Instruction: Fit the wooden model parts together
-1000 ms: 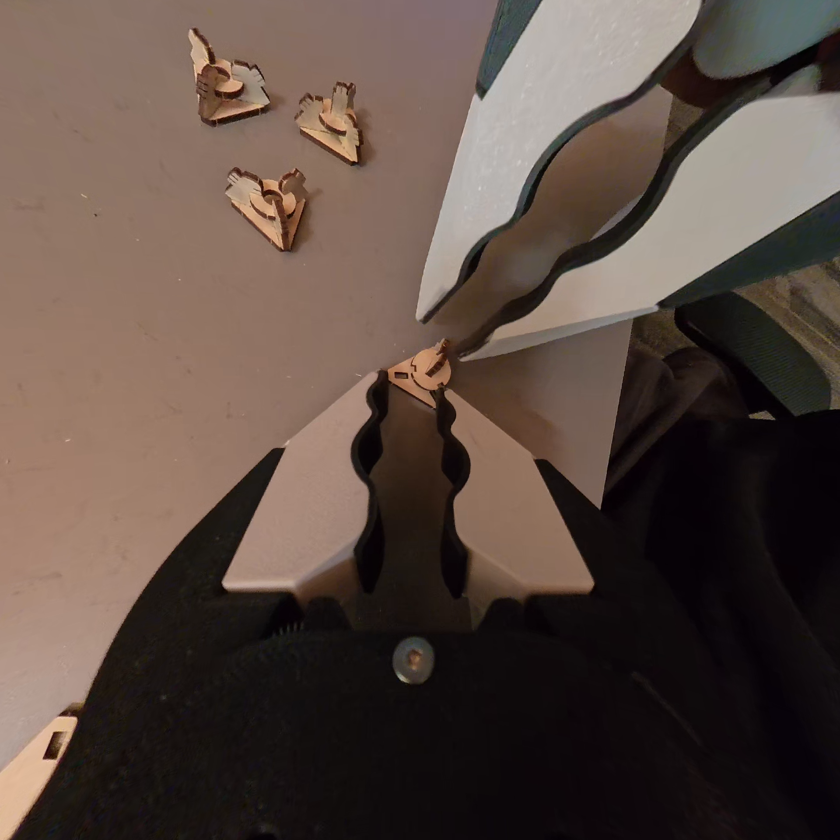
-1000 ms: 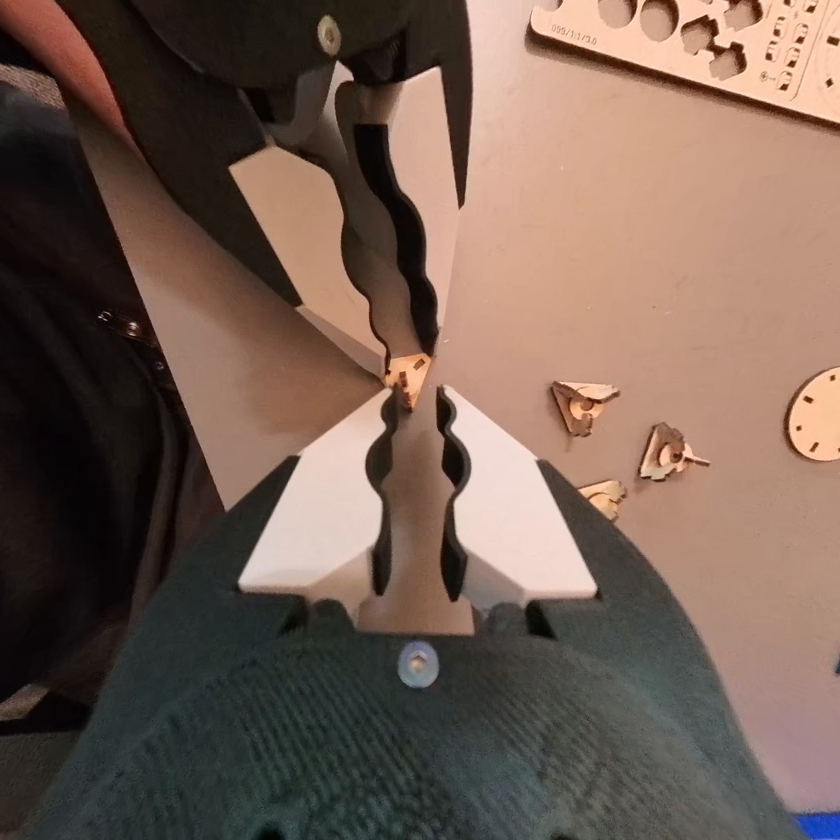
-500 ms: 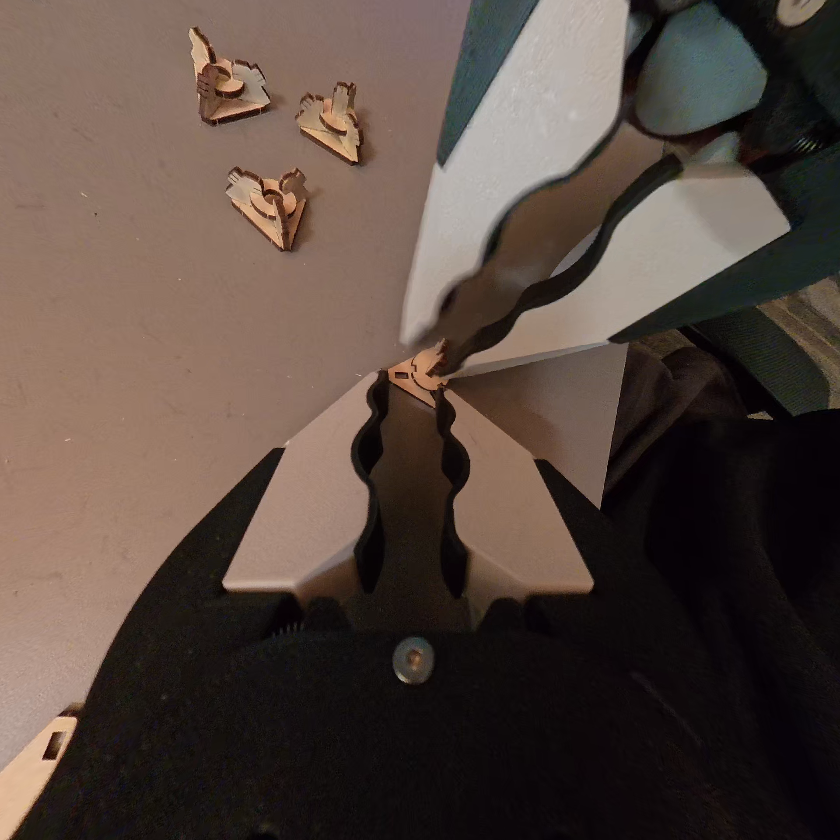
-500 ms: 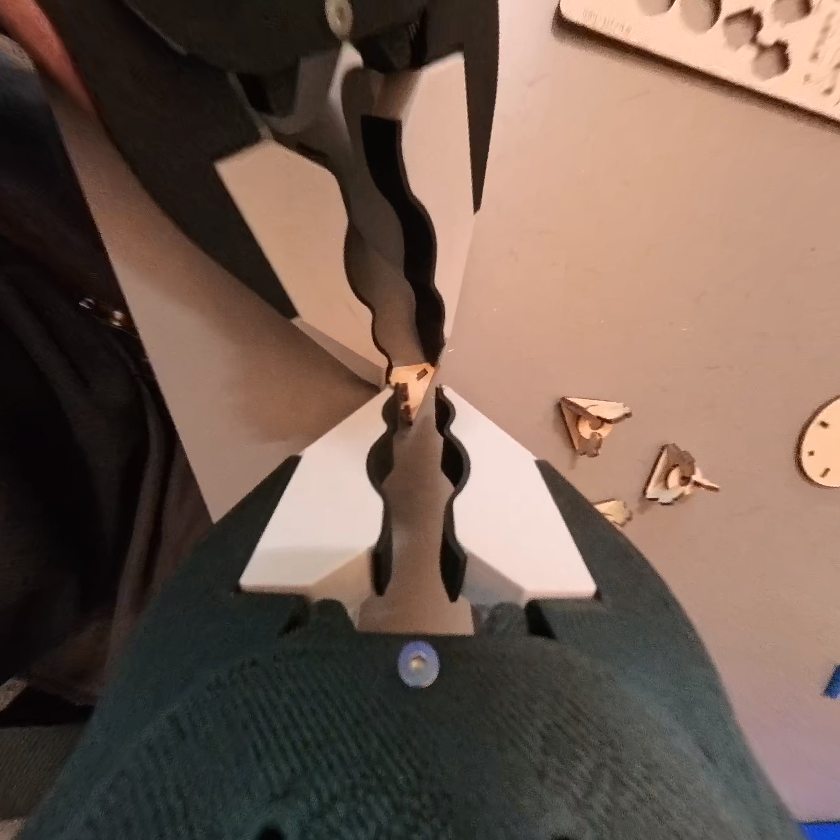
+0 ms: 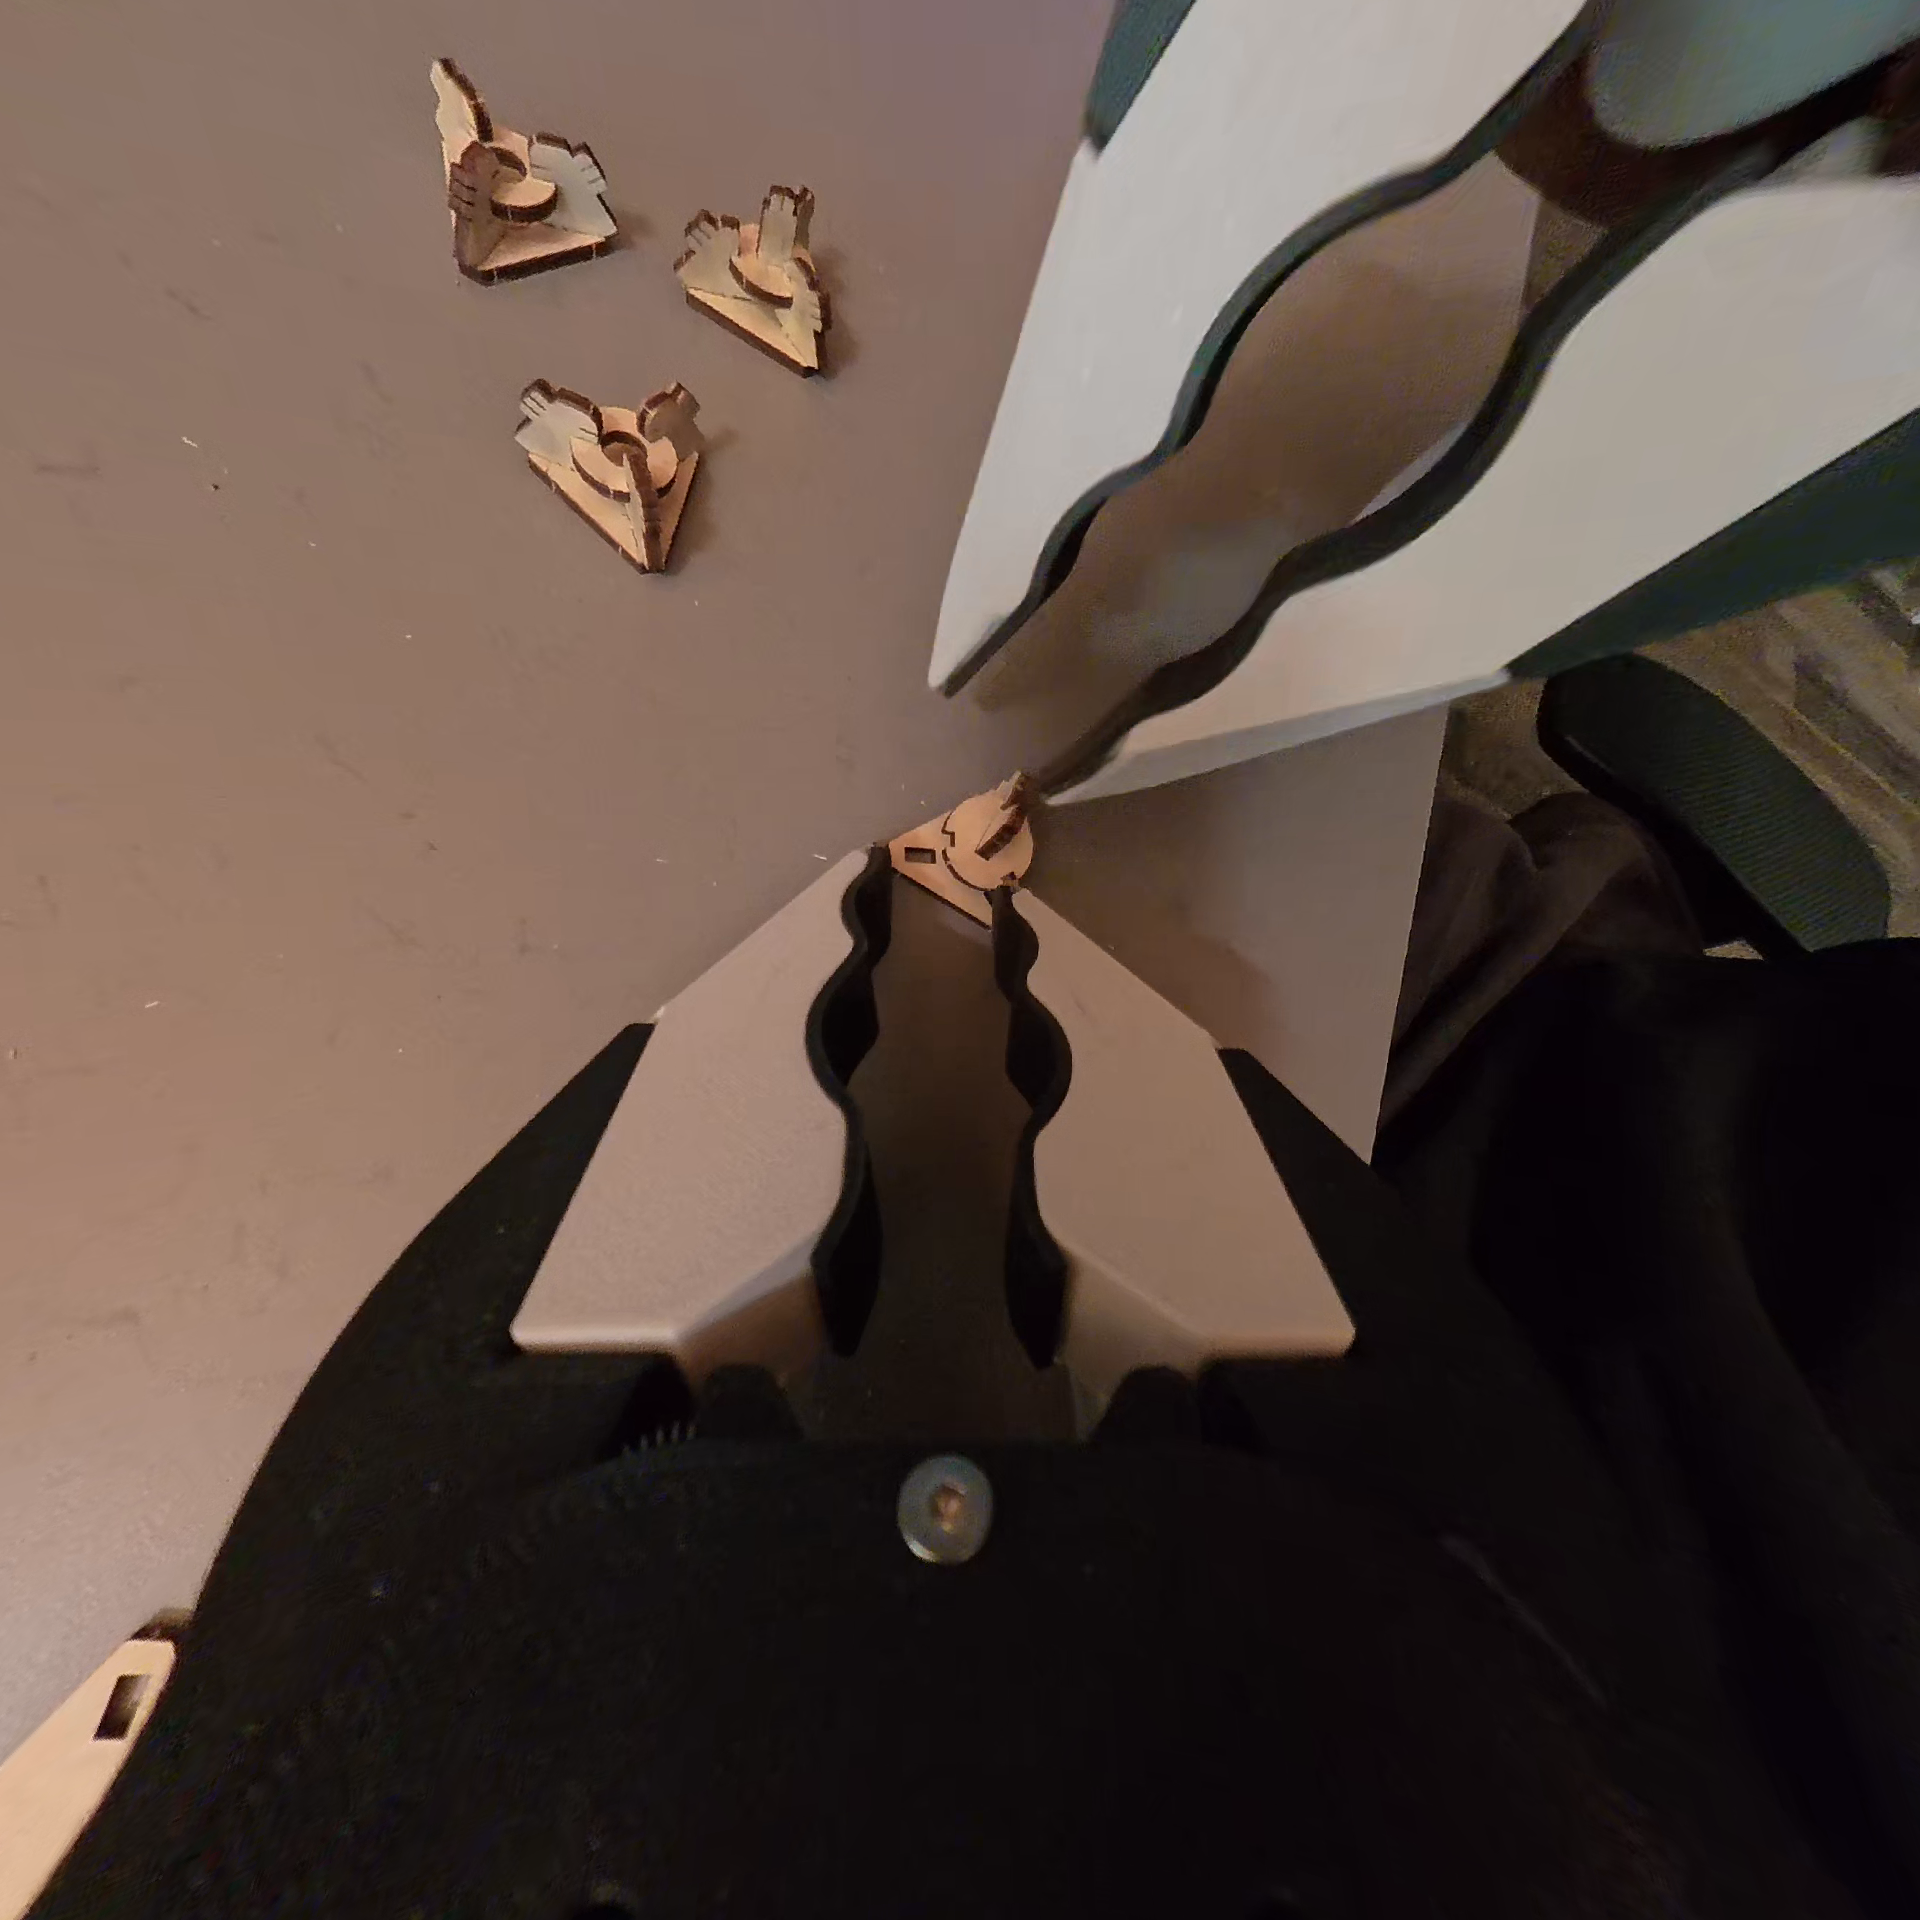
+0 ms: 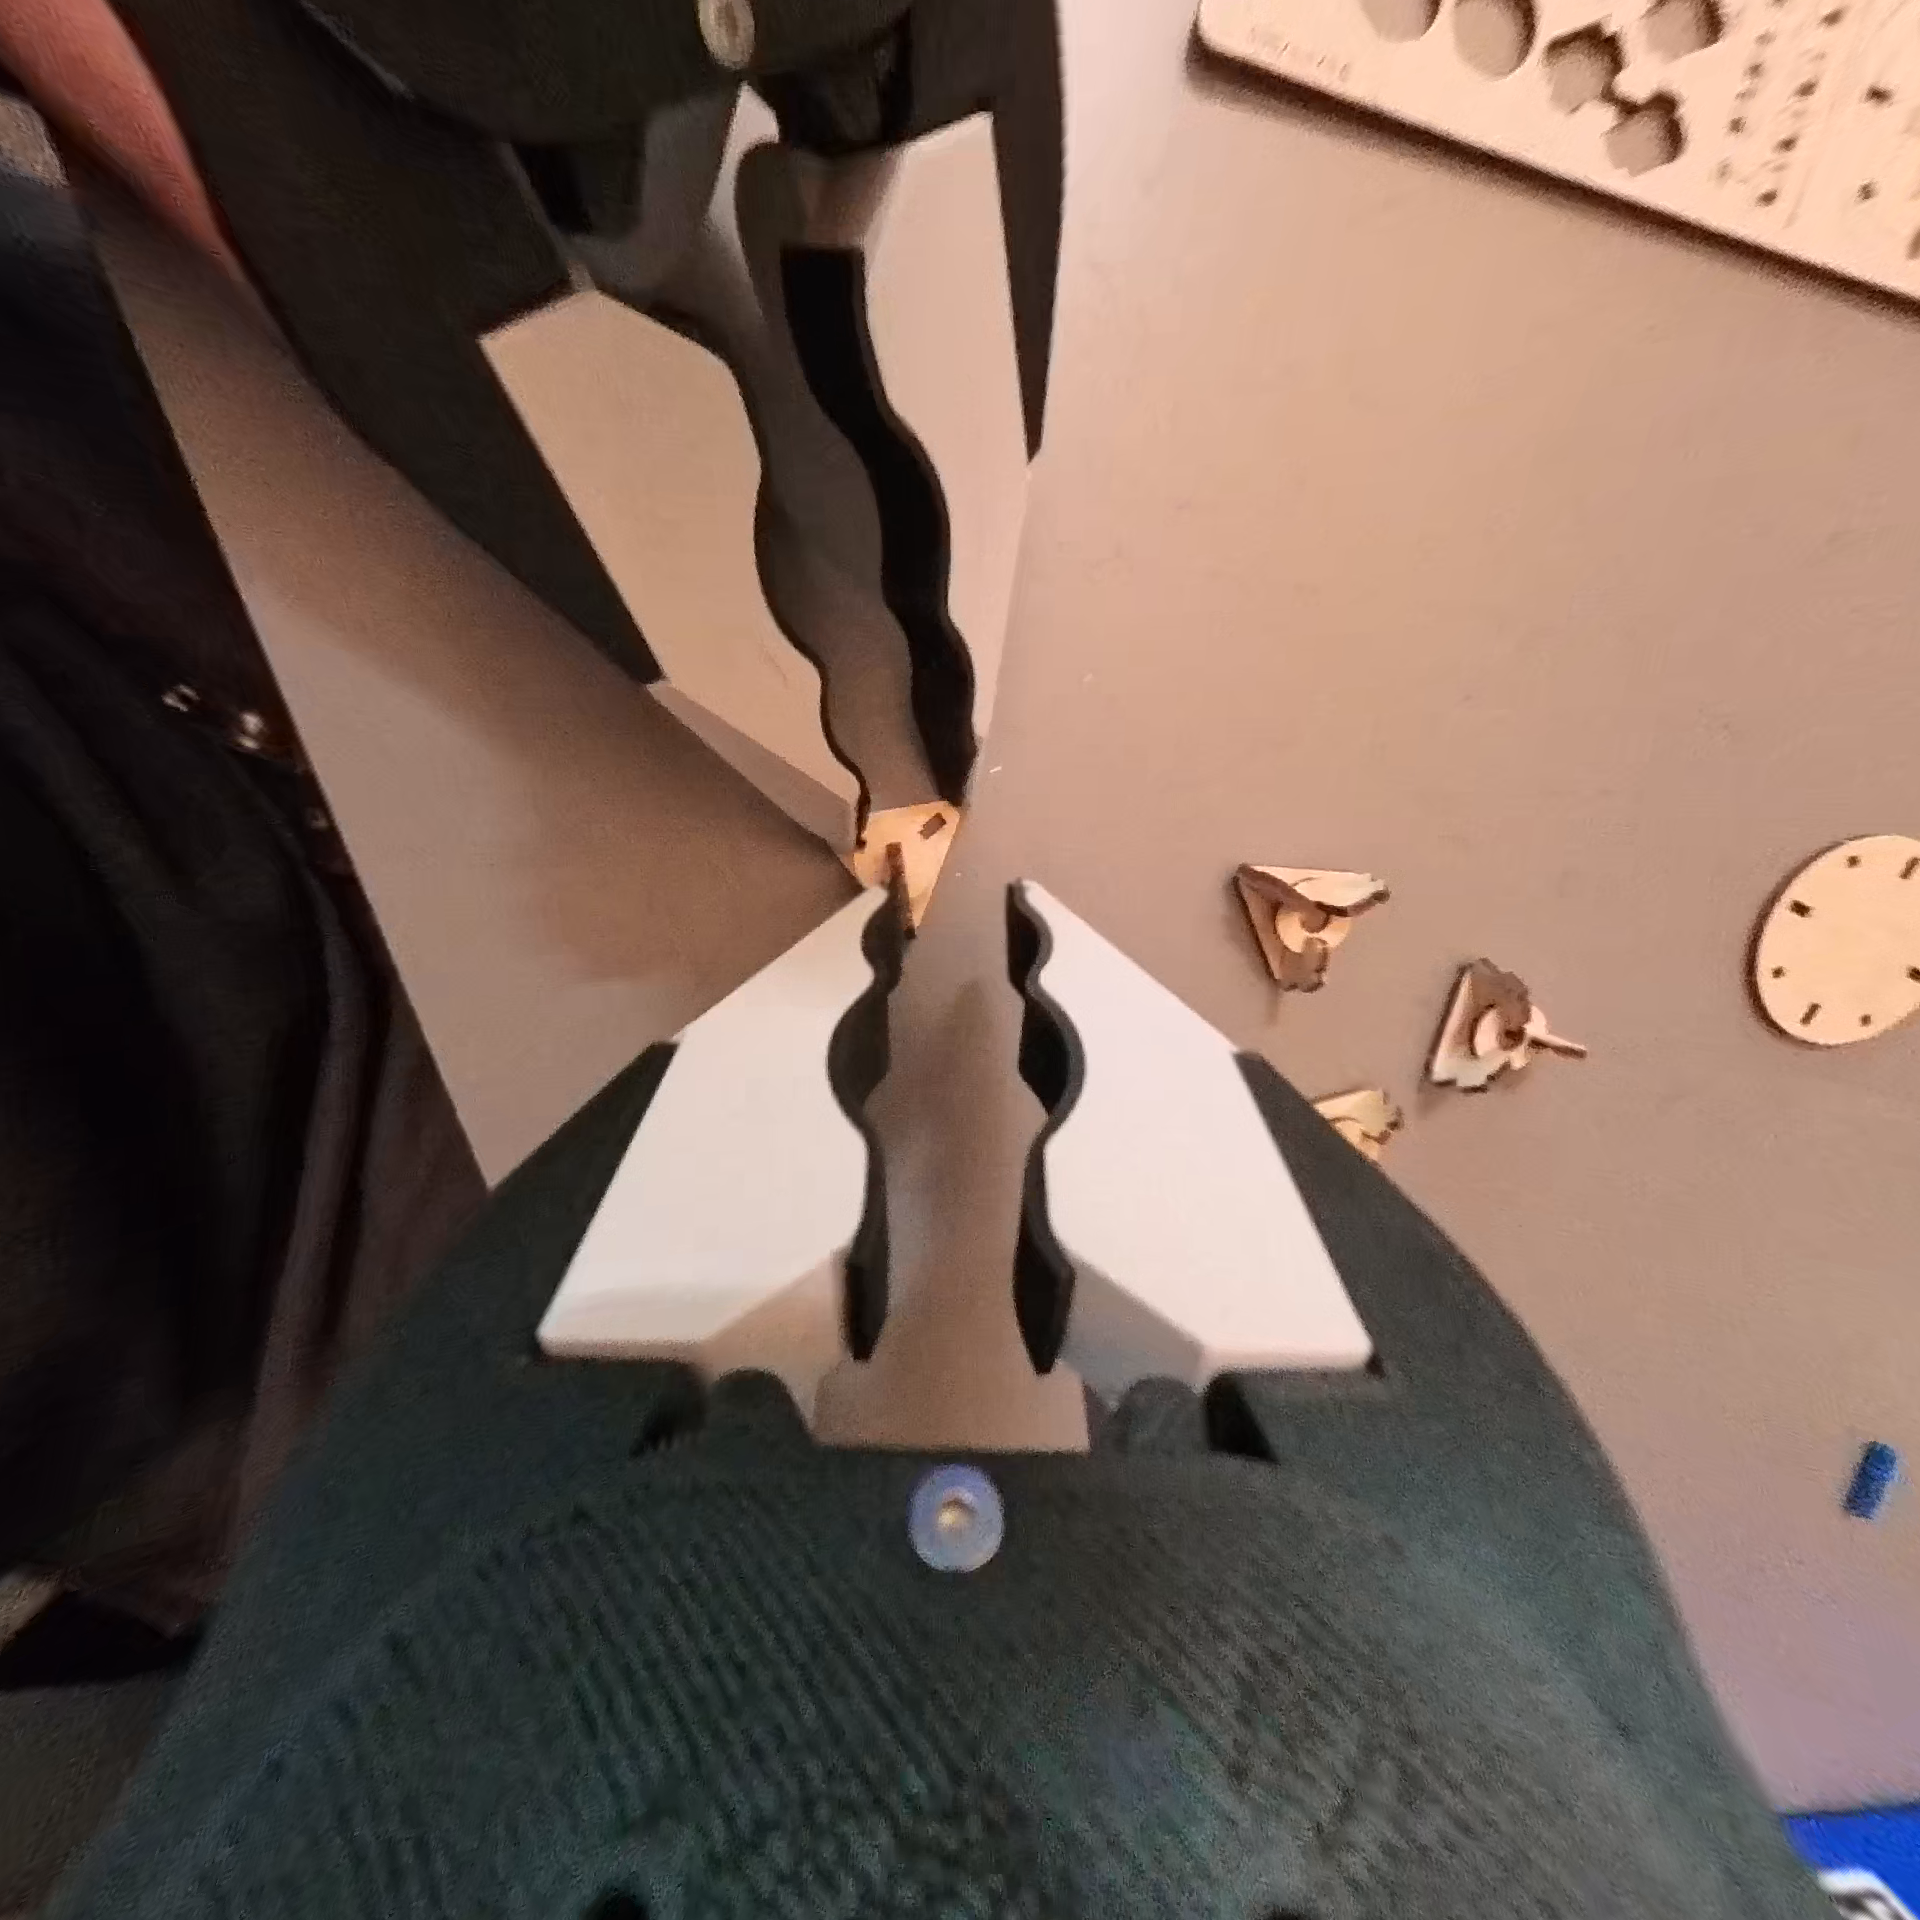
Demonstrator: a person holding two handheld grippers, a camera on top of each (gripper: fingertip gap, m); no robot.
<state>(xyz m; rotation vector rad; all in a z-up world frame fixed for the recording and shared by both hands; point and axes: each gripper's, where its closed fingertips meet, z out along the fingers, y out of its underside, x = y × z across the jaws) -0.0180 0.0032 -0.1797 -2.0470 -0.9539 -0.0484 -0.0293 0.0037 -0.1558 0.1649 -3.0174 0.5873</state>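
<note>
Left tool (image 5: 940, 878): black-bodied; its two fingertips are closed on the side edges of a small wooden triangle (image 5: 914, 881), held just above the table (image 5: 312, 831) near the table's edge; the pads look pressed against it on both sides.

Held piece: the triangle carries a round wooden disc (image 5: 977, 847) flat on its top face; a small upright tab (image 5: 1006, 812) stands in the disc; one rectangular slot near the triangle's corner is unfilled.

Right tool (image 6: 948, 902): green-bodied; its jaws stand apart with nothing gripped between them; its own left fingertip (image 6: 883, 925) is at the tab, touching it or just beside it, I cannot tell which; the other fingertip is clear of the piece.

How the two meet: tip to tip over the triangle, the right tool coming in from the far side in the left wrist view.

Built pieces on the table: three like pieces, first (image 5: 520, 192), second (image 5: 758, 281), third (image 5: 613, 468), lie well apart from the tools; each shows a triangle, a disc and upright toothed tabs; the held one has only one tab showing.

Other wood: a flat sheet with cut-out holes (image 6: 1558, 125) lies at the far side; a round slotted plate (image 6: 1839, 951) lies beyond the built pieces; another flat wooden part (image 5: 73, 1745) shows at a corner of the left wrist view.

Small blue thing (image 6: 1870, 1481): on the table, too small to identify.
</note>
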